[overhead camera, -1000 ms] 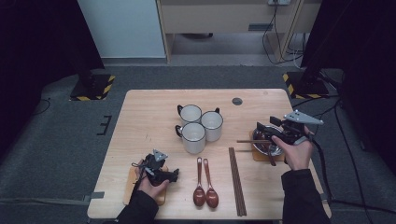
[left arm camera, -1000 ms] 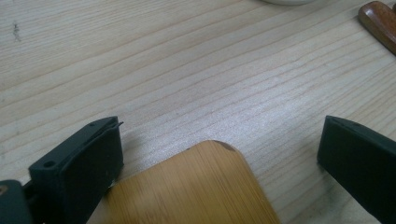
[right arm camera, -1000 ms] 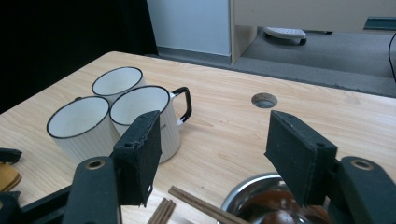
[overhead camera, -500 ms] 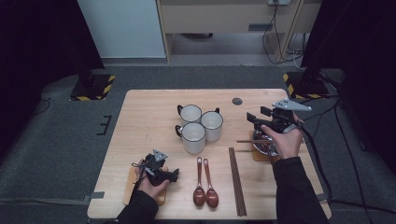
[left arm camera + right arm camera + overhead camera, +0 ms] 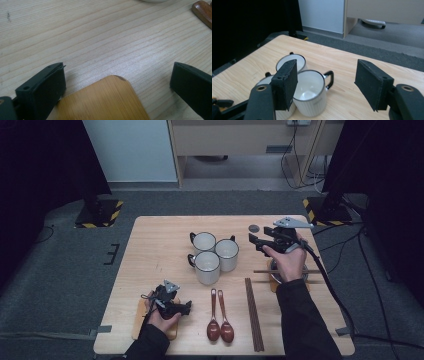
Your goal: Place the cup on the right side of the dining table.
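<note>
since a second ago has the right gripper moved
Yes. The right gripper has shifted left and toward the table's far edge, off the bowl and nearer the three mugs, jaws open and empty.

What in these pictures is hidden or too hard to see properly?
- Bowl, high view: the right hand covers most of it, so its contents are hidden.
- Board, high view: the left hand and left claw hide its middle; in the left gripper view the bottom edge cuts it off.
- Dark disc, high view: too small to identify.
- Front mug, right gripper view: mostly behind a jaw.
</note>
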Action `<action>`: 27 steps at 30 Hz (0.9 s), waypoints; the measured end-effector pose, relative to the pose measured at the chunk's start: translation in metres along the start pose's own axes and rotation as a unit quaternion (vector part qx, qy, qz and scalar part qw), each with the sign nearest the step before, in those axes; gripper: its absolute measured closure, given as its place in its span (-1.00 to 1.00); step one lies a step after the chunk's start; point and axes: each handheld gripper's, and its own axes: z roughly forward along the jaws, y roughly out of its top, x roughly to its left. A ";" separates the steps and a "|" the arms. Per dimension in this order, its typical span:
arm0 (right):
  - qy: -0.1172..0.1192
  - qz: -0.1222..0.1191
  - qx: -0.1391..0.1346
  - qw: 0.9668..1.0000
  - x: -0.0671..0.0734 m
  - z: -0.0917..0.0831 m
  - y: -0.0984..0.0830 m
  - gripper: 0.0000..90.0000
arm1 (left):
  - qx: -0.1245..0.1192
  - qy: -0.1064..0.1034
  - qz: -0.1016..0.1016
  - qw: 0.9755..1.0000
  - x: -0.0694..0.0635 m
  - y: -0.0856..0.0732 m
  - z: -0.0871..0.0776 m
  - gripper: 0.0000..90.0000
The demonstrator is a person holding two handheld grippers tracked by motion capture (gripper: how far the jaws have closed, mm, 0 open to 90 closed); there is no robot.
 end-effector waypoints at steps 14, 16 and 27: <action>0.003 0.004 0.008 1.000 0.012 0.031 0.005 -0.19 | 0.000 0.000 0.000 1.000 0.000 0.000 0.000 -1.00; 0.001 0.006 0.010 1.000 0.011 0.036 0.005 -0.17 | 0.000 0.000 0.000 1.000 0.000 0.000 0.000 -1.00; 0.012 0.011 0.023 1.000 0.011 0.065 0.002 -0.09 | 0.000 0.000 0.000 1.000 0.000 0.000 0.000 -1.00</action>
